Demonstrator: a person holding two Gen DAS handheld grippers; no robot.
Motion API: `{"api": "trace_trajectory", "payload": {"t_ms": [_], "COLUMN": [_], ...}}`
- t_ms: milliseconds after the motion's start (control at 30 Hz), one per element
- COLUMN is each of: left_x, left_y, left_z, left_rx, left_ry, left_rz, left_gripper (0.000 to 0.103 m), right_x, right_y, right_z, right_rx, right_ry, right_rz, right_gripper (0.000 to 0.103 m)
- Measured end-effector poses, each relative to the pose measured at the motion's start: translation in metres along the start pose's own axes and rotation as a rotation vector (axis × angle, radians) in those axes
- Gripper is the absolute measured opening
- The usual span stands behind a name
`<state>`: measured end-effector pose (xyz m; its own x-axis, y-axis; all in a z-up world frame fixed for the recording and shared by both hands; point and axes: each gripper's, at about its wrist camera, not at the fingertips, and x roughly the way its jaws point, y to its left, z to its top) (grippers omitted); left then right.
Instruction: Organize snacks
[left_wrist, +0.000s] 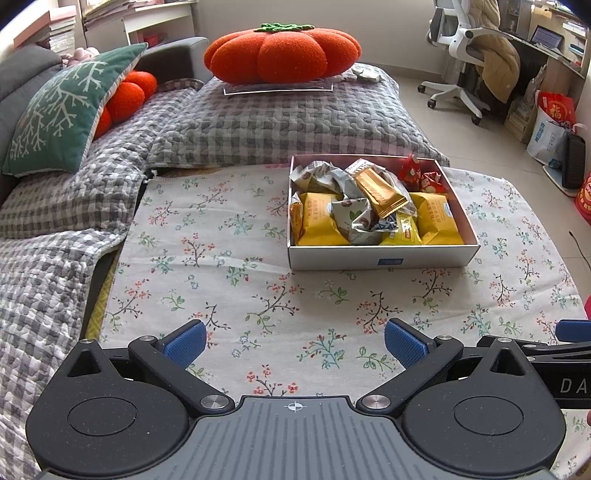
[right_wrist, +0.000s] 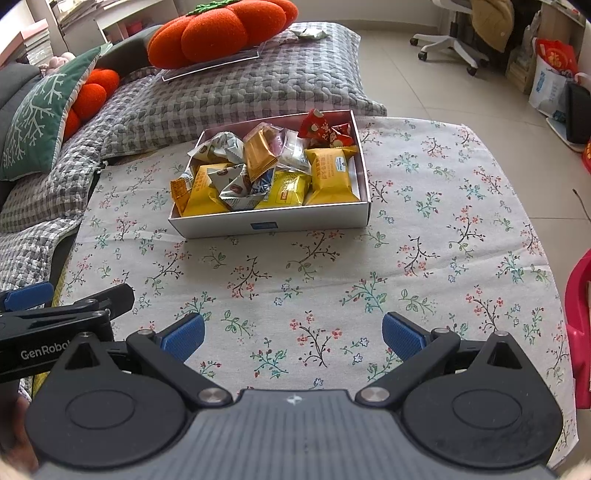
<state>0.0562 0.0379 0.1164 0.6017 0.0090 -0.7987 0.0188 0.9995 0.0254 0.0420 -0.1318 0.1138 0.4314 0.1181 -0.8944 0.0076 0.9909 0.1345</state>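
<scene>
- The left gripper (left_wrist: 295, 341) hangs low over the near part of the desk covered by a floral-print cloth (left_wrist: 229, 295), its blue-padded jaws spread wide and holding nothing.
- The right gripper (right_wrist: 293, 338) sits just beside it on the right, jaws equally wide and holding nothing.
- The shallow white cardboard box (left_wrist: 382, 257) stands on the cloth toward the far side, right of centre in the left view, well apart from both grippers.
- Inside it lie yellow snack packets (left_wrist: 321, 219), silver-grey wrappers (left_wrist: 351, 218), a gold foil bar (left_wrist: 380, 192) and red candies (left_wrist: 419, 173), piled level with the rim.
- Bare cloth stretches between jaws and box, and left of the box.
- The desk's far edge abuts a grey checked sofa cover (left_wrist: 280, 118) carrying an orange pumpkin-shaped cushion (left_wrist: 282, 51).
</scene>
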Motion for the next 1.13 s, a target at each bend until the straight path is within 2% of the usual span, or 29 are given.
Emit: {"api": "trace_trajectory", "payload": {"t_ms": [1133], "left_x": [0.0026], "left_y": [-0.0007], "left_z": [-0.0006], "left_rx": [-0.002], "left_ry": [0.008], "left_rz": [0.003], "left_gripper": [0.103], "right_x": [0.0011], "right_y": [-0.0025], "right_z": [-0.0016], "right_rx": [0.007], "right_ry": [0.006], "right_rz": [0.0], "right_gripper": [0.103]}}
